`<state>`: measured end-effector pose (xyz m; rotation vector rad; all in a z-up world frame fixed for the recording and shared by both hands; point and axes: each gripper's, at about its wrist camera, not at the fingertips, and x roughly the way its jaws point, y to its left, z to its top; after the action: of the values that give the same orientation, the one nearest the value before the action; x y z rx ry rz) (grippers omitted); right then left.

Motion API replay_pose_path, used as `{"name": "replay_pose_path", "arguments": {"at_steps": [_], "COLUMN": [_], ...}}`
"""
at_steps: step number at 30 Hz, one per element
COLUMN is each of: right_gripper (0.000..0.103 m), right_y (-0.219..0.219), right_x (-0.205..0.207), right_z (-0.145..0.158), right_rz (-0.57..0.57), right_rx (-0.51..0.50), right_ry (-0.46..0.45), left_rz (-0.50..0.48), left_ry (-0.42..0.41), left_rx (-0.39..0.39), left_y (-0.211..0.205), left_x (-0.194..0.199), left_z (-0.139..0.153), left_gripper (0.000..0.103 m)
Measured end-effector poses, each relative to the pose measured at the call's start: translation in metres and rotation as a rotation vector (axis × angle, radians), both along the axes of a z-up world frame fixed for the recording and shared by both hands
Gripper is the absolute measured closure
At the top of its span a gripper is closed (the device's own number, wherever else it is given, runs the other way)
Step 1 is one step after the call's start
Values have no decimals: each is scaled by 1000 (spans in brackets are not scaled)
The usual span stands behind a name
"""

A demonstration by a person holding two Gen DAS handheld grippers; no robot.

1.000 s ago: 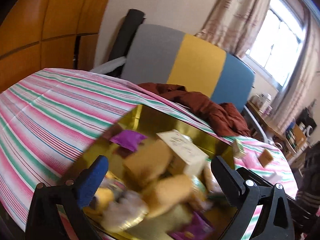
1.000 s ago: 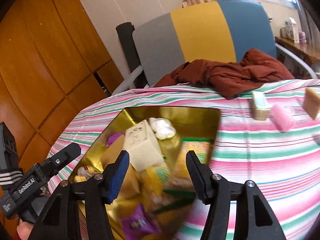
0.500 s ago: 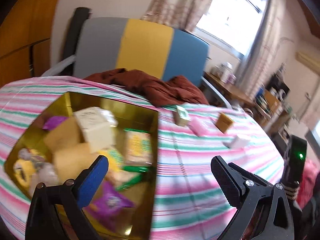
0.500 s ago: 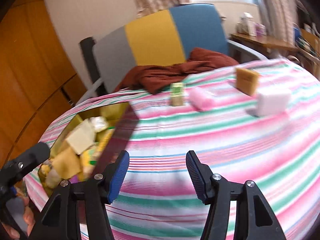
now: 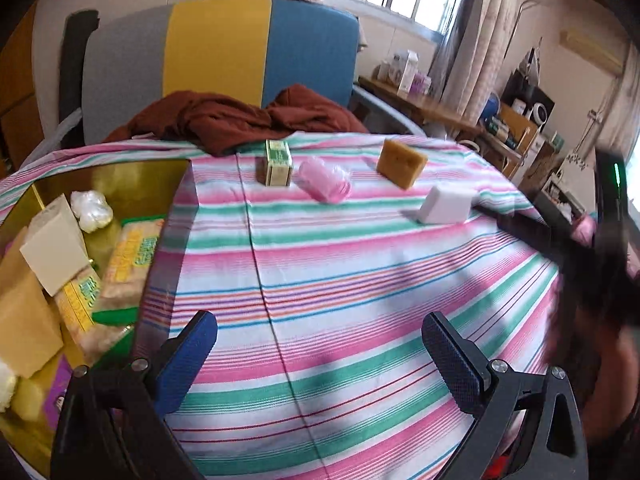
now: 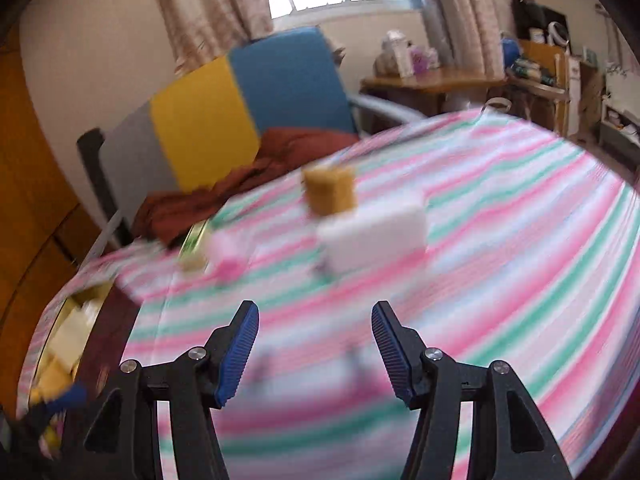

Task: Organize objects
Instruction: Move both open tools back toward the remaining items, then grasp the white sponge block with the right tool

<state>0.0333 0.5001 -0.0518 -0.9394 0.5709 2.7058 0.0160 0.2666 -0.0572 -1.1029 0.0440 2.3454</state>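
Holding both the left hand-held gripper (image 5: 320, 356) and the right hand-held gripper (image 6: 314, 348) spread apart and empty, we judge we are lined up toward the loose white block (image 6: 374, 236) on the striped counter (image 5: 360, 280), well apart from the gold box (image 5: 120, 176).

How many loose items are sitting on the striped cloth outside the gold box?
4: green box, pink packet beside it, brown block, white block nearest the right edge.

Green-white box (image 5: 277, 162), pink packet (image 5: 325, 181), brown block (image 5: 401, 162), white block (image 5: 447, 205) apart on striped cloth; gold tray (image 5: 132, 178) full, left.
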Motion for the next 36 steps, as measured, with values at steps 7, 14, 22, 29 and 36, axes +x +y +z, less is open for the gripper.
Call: {"name": "replay_pose_path", "arguments": {"at_steps": [7,14,22,29,36], "right_gripper": [43,43,33,27,27], "right_y": [43,54,57,55,51], "right_x": [-68,-33,28,-14,-58], "right_z": [9,-26,-29,-35,-49], "right_rz": [-82,-78,-125,-165,-294], "right_rx": [50,-4,-141,-155,-208], "right_ry": [-47,-120,-35,-101,-169], "left_rz": [9,21,27,29,55], "left_ry": [-9,-31,-26,14,39], "left_rx": [-33,-17,-6,-4,-15], "left_y": [-1,2,7,9,9], "left_x": [-3,-9,-10,-10,-20], "left_z": [-6,-11,-9,3,11], "left_gripper": [0,0,0,0,0]}}
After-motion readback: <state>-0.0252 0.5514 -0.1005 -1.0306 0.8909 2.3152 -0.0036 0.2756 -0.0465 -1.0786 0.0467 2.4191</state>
